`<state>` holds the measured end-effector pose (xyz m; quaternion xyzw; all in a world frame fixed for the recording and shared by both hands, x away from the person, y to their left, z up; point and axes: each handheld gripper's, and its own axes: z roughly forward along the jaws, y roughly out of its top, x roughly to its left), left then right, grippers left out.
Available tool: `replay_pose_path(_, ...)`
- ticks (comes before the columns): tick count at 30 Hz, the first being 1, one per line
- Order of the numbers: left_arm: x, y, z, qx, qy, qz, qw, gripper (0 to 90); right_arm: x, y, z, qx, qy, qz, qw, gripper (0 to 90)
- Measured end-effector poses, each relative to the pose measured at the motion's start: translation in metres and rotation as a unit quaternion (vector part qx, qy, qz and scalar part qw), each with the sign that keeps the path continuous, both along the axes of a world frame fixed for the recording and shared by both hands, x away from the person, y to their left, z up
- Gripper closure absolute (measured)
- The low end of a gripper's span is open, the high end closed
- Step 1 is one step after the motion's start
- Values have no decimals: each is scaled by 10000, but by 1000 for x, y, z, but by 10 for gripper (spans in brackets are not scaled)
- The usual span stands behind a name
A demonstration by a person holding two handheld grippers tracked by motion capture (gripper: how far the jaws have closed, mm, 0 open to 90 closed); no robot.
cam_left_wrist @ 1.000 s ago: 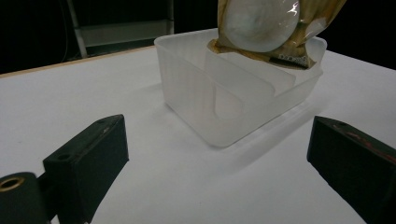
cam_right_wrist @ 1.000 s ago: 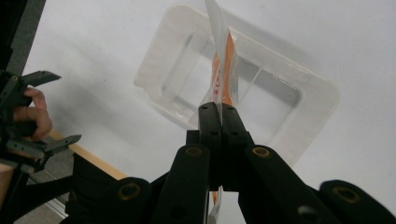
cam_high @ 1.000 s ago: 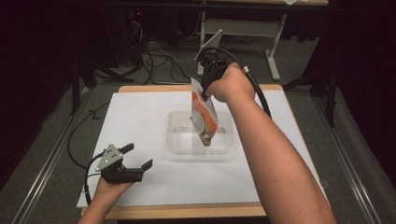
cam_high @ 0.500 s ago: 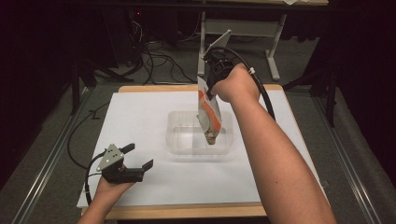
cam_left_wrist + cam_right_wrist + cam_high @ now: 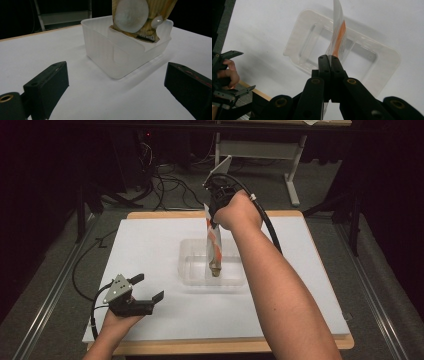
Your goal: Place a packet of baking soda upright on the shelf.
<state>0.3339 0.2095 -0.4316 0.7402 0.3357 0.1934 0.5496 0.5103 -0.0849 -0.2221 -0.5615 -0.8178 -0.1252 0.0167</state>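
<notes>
Packet (image 5: pixel 214 242) pinched in right gripper (image 5: pixel 212 220), hanging into container (image 5: pixel 192 270)

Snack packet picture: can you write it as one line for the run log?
right gripper: shut on snack packet | packet: upright, bottom inside clear plastic tub | left gripper: open, on white table

Right gripper (image 5: pixel 216 215) clamping a snack packet (image 5: pixel 214 245) upright (lower end inside the clear tub (image 5: pixel 190 265)).

orange-white snack packet (image 5: pixel 214 245) upright, bottom inside clear tub (image 5: pixel 190 265).
</notes>
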Motion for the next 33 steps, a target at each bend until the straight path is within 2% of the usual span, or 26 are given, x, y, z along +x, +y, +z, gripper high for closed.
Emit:
replay_pose_path(7,0,0,0,-1,-1,-11,10000,60,2,3,-6,-172,-82,86,9998,900)
replay_pose_path(18,0,-1,0,47,8,-21,10000,61,2,3,-15,-106,-132,144,9998,900)
replay_pose_path(25,1,-2,-1,42,20,-36,10000,61,4,5,-14,-125,-312,159,9993,900)
replay_pose_path(29,1,-2,-1,29,13,-51,10000,61,-5,5,-10,-136,-551,208,9982,900)
replay_pose_path(33,2,-4,-1,95,29,-85,9999,62,-16,1,-18,21,-705,226,9973,900)
